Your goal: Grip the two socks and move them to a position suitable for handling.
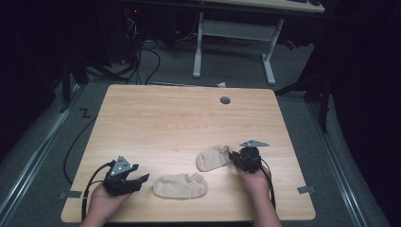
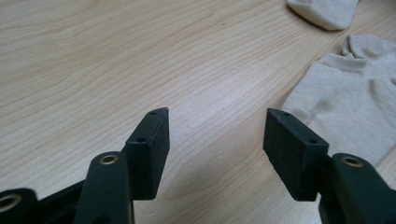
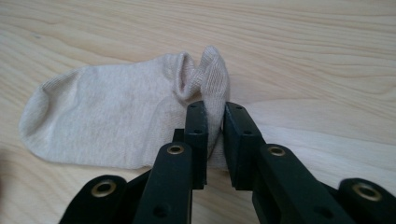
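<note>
Two beige ankle socks lie on the wooden table point(image 1: 165, 118). One sock point(image 1: 213, 158) lies right of centre, and my right gripper point(image 1: 232, 156) is shut on its cuff end; in the right gripper view the bunched cuff point(image 3: 212, 79) rises between the black jaws of that gripper point(image 3: 215, 109). The other sock point(image 1: 180, 186) lies flat near the front edge. My left gripper point(image 1: 142, 178) sits just left of it, open and empty. In the left gripper view that gripper point(image 2: 215, 115) points over bare wood, with the near sock point(image 2: 345, 112) to its right and the far sock's toe point(image 2: 322, 11) at the top.
A grey cable grommet point(image 1: 225, 100) sits near the table's far edge. Beyond the table stand a white desk frame point(image 1: 234, 33) and floor cables point(image 1: 142, 61). Tape patches mark the front corners point(image 1: 306, 189).
</note>
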### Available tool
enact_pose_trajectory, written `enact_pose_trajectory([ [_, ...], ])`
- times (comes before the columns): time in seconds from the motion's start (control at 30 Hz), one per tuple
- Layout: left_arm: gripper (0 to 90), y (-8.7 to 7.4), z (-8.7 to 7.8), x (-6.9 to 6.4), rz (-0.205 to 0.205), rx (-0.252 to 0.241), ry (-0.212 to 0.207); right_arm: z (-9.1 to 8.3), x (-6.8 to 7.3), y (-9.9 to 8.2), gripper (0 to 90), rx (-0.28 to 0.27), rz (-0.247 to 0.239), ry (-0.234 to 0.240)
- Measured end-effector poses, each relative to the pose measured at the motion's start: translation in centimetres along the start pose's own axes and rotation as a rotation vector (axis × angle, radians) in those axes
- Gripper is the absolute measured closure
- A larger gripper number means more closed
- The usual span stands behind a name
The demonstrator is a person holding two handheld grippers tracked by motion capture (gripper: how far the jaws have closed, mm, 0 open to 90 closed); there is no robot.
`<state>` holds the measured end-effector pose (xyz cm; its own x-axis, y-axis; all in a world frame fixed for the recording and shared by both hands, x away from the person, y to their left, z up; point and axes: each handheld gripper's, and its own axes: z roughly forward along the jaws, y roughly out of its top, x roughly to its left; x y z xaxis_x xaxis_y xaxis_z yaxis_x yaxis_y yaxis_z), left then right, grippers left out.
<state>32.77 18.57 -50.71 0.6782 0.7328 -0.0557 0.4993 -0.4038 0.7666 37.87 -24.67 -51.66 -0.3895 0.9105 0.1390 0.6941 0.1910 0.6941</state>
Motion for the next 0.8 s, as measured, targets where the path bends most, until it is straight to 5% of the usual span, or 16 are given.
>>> enact_pose_trajectory([
  [0.13,41.6,0.1,0.3,-0.2,0.001,0.002,-0.006,0.6,1.8,0.1,79.0,-0.002,-0.023,0.067],
  [0.47,41.8,1.1,1.6,-1.9,0.030,0.011,-0.047,1.4,5.4,0.4,74.8,0.001,-0.088,0.122],
  [0.67,42.3,2.8,3.2,-2.7,0.067,0.002,-0.070,0.8,5.3,-0.3,67.0,-0.007,-0.087,0.082],
  [0.8,42.9,3.9,4.3,-2.8,0.077,0.001,-0.081,-0.9,4.4,-1.0,64.6,-0.072,-0.058,0.057],
])
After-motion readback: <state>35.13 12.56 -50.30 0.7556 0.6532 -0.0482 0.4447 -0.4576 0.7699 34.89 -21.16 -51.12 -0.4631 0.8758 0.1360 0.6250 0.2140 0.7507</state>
